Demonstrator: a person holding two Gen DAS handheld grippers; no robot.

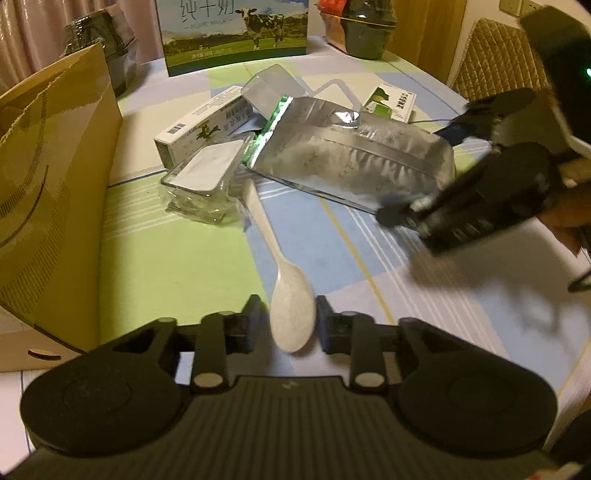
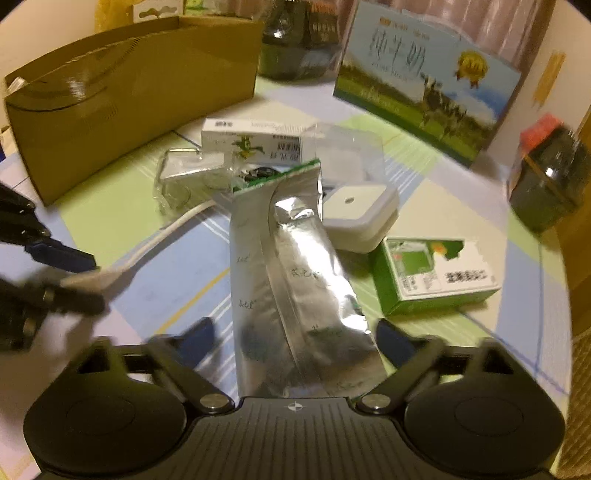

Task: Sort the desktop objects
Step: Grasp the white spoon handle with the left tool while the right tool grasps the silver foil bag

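A white plastic spoon [image 1: 280,266] lies on the tablecloth, its bowl between the fingers of my left gripper [image 1: 290,323], which is open around it. The spoon also shows in the right wrist view [image 2: 147,251]. A silver foil pouch [image 1: 354,155] lies in the middle of the table; in the right wrist view the pouch [image 2: 291,280] has its near end between the open fingers of my right gripper [image 2: 295,343]. The right gripper [image 1: 402,214] shows in the left view at the pouch's end.
A brown cardboard bag [image 1: 48,192] stands at the left. A clear plastic box [image 1: 203,181], a white medicine box [image 1: 207,125], a green-white box [image 2: 432,277], a white square case [image 2: 358,214], a milk carton box [image 1: 236,33] and dark wrapped jars [image 2: 546,181] surround the pouch.
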